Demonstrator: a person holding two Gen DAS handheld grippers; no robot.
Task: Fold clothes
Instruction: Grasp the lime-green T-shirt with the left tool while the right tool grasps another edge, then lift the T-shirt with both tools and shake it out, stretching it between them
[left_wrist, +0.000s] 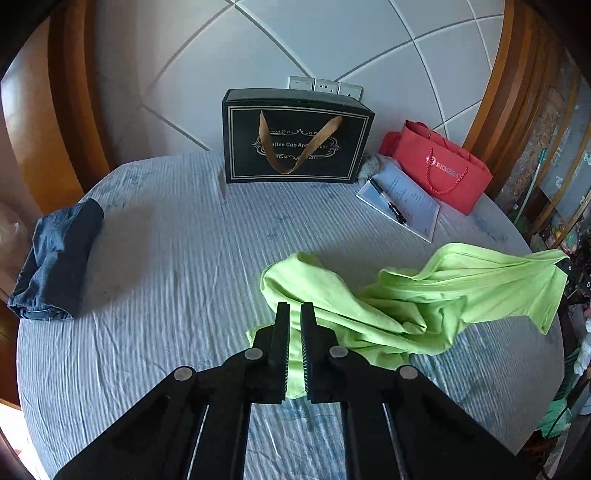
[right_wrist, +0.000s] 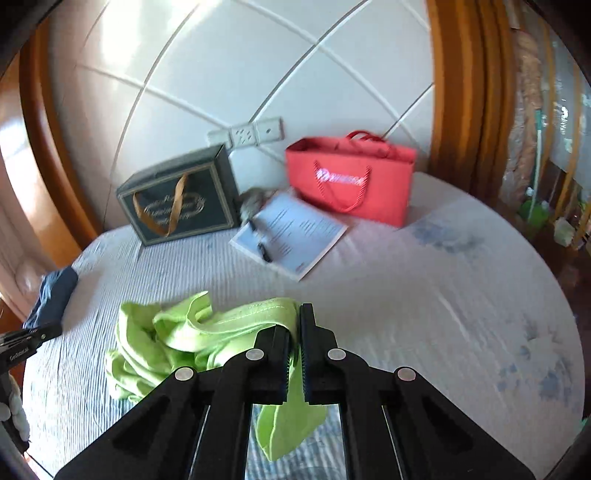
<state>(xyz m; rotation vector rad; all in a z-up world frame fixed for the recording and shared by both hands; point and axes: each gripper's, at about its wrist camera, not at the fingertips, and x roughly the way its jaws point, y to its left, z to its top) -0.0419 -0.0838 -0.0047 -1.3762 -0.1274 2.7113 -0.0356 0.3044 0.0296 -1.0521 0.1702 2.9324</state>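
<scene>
A lime green garment (left_wrist: 406, 295) lies crumpled on the round table with the striped blue-white cloth (left_wrist: 166, 266). My left gripper (left_wrist: 294, 314) is shut on one edge of it, near the table's front. My right gripper (right_wrist: 295, 317) is shut on another edge of the green garment (right_wrist: 177, 332) and lifts it off the cloth; in the left wrist view that corner is pulled up at the far right, where the right gripper (left_wrist: 565, 267) shows in part. The left gripper shows at the left edge of the right wrist view (right_wrist: 26, 339).
A folded dark blue garment (left_wrist: 55, 258) lies at the table's left edge. At the back stand a black gift bag (left_wrist: 295, 140) and a red paper bag (left_wrist: 439, 166), with a paper and pen (left_wrist: 402, 199) between them. The wall is close behind.
</scene>
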